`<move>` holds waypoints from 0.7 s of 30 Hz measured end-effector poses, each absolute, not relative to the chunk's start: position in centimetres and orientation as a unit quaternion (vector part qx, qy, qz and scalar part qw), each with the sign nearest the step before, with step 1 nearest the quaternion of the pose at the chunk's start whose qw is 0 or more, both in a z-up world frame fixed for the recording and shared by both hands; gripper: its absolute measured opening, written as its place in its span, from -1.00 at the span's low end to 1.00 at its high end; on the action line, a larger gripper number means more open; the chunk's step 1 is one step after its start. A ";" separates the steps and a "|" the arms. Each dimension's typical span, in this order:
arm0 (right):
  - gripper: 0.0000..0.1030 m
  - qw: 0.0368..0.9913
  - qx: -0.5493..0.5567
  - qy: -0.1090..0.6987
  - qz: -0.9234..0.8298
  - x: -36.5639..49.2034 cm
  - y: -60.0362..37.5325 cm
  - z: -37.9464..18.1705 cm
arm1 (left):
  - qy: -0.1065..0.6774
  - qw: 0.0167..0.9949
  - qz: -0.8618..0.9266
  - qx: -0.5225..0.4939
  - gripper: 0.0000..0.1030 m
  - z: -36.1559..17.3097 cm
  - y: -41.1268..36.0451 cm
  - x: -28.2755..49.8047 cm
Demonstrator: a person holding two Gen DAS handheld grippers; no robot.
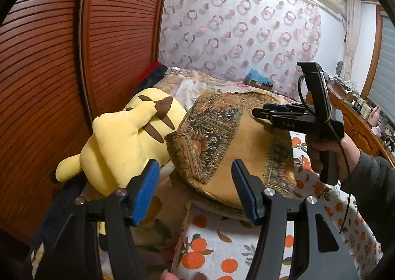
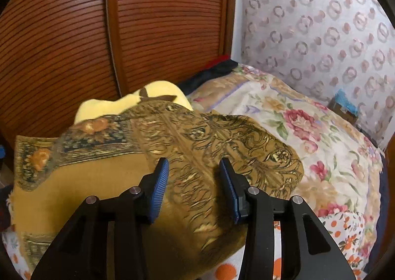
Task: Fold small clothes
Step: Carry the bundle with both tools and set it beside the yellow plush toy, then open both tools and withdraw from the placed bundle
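A mustard cloth with a dark ornamental print (image 1: 234, 136) lies folded in a mound on the bed, also filling the right wrist view (image 2: 123, 176). My left gripper (image 1: 195, 164) is open at the cloth's near edge, with nothing between its blue pads. My right gripper (image 2: 193, 161) hovers over the cloth's right part with its jaws apart; the fabric lies flat beneath them, not pinched. In the left wrist view the right gripper (image 1: 256, 112) comes in from the right over the cloth's top, held by a person's hand (image 1: 328, 154).
A yellow plush toy (image 1: 123, 144) lies against the cloth's left side, next to a slatted wooden wardrobe door (image 1: 74, 45). The sheet with an orange-fruit print (image 1: 209, 250) covers the near bed; a floral quilt (image 2: 296, 127) lies behind. A cardboard box (image 1: 259, 80) sits by the curtain.
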State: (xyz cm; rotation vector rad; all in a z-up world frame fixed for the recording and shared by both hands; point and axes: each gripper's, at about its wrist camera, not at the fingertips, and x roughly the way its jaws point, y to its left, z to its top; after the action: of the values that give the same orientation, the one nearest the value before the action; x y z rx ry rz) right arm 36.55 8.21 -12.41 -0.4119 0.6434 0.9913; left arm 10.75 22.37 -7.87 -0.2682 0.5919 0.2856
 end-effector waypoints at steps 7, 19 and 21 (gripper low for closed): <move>-0.17 0.815 -0.168 0.293 0.471 32.4 4.6 -10.0 | 0.291 0.939 0.145 -0.113 0.17 -7.0 20.7 10.4; 0.00 0.852 -0.131 0.282 0.422 24.8 -6.1 -6.6 | 0.283 0.951 0.101 -0.079 0.17 -5.8 14.3 9.1; 0.09 0.857 -0.123 0.280 0.416 23.9 -7.8 -6.3 | 0.281 0.952 0.098 -0.069 0.17 -5.4 12.8 8.7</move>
State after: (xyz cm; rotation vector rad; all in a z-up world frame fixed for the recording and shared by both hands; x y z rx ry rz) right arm 23.89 -7.80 -6.25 -0.2593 0.5877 0.8739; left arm 8.72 12.83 -5.43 -0.1403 0.5704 0.1987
